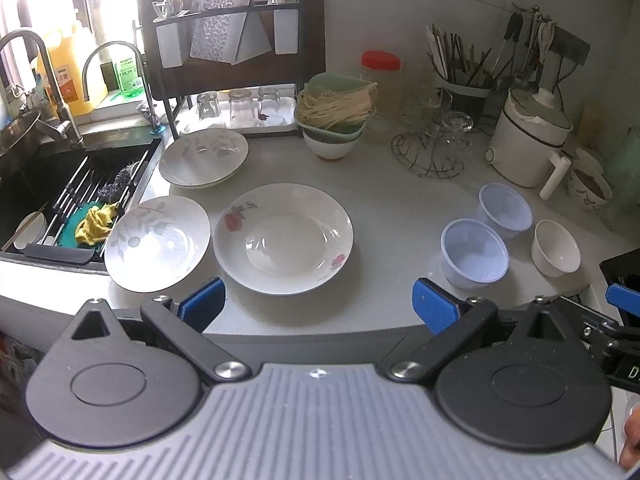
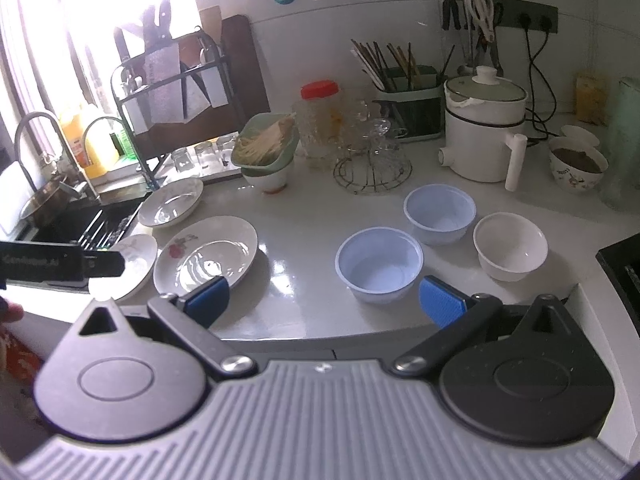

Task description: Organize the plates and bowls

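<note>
Three white plates lie on the counter near the sink: a rose-patterned plate point(image 1: 283, 238) point(image 2: 206, 254) in the middle, a leaf-patterned plate point(image 1: 158, 243) point(image 2: 130, 266) to its left, and a third plate point(image 1: 203, 157) point(image 2: 171, 202) behind. To the right stand two pale blue plastic bowls point(image 1: 474, 252) point(image 1: 505, 209) point(image 2: 379, 264) point(image 2: 440, 213) and a small white bowl point(image 1: 555, 247) point(image 2: 510, 252). My left gripper point(image 1: 319, 308) hovers open at the counter's front edge, just before the rose plate. My right gripper point(image 2: 325, 300) is open too, in front of the nearer blue bowl. Neither holds anything.
A sink point(image 1: 60, 200) with a rack and a yellow cloth lies at the left. At the back stand a dish rack point(image 1: 232, 60), a green basket of noodles on a white bowl point(image 1: 334, 114), a wire stand of glasses point(image 1: 434, 148), a chopstick holder point(image 2: 404, 92) and a white electric pot point(image 1: 528, 136).
</note>
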`<state>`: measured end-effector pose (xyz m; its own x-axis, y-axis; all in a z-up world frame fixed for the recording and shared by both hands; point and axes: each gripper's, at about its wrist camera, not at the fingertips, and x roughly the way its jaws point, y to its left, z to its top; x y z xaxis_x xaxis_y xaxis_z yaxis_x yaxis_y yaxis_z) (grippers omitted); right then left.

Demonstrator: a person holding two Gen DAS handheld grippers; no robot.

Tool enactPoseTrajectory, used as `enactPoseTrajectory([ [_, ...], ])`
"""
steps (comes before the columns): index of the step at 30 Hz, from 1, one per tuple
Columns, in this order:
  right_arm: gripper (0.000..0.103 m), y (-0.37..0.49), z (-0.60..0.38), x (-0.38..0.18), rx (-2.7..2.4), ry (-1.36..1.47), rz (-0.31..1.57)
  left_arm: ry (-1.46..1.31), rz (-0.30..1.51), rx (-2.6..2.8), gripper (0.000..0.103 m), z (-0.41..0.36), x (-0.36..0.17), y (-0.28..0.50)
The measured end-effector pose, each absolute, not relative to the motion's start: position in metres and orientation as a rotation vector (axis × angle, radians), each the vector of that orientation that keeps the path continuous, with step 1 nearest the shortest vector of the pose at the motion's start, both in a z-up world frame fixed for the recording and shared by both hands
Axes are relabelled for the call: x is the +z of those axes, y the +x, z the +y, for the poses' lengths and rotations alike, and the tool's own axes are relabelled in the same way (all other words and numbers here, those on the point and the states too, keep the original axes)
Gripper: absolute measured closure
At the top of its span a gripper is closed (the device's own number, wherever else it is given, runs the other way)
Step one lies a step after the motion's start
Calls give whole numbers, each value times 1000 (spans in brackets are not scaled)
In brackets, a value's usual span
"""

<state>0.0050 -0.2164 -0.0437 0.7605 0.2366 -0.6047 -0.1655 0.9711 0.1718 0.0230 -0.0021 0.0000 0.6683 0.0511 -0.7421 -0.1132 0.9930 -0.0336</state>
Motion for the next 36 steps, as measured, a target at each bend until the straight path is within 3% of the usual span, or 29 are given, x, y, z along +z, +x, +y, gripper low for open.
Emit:
enactPoseTrajectory([
  [36,0,27,-203,-49,220,142,683,-103,837,142,2,23,-7,37],
])
